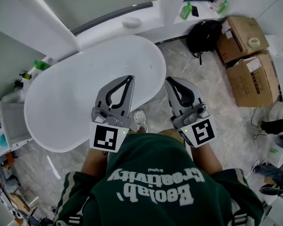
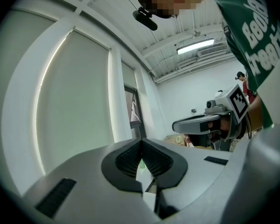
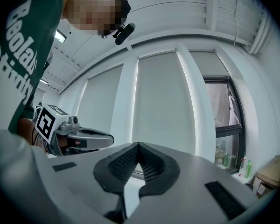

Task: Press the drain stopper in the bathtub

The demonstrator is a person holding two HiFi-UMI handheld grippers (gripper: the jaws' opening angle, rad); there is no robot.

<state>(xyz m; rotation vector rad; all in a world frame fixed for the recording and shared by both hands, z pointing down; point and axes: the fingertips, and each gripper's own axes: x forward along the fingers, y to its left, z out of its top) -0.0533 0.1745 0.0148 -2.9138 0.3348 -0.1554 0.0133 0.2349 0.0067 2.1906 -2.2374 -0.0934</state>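
The white oval bathtub [image 1: 70, 98] fills the middle left of the head view; I cannot make out a drain stopper in it. My left gripper [image 1: 131, 77] hangs over the tub's near right rim, shut, with nothing between its tips. My right gripper [image 1: 168, 80] is beside it over the marble floor, just off the tub's edge, also shut and empty. Both point up and away from the tub. In the left gripper view the left gripper [image 2: 141, 142] faces tall window blinds with the right gripper [image 2: 207, 122] alongside. The right gripper view shows the right gripper [image 3: 139, 145] and the left gripper [image 3: 79, 136].
Two cardboard boxes [image 1: 252, 76] and a black backpack [image 1: 205, 34] lie on the floor at the right. Green bottles [image 1: 186, 11] stand on the window ledge. A shelf with small bottles [image 1: 35, 66] sits left of the tub. The person's shoe [image 1: 139, 120] is beside the tub.
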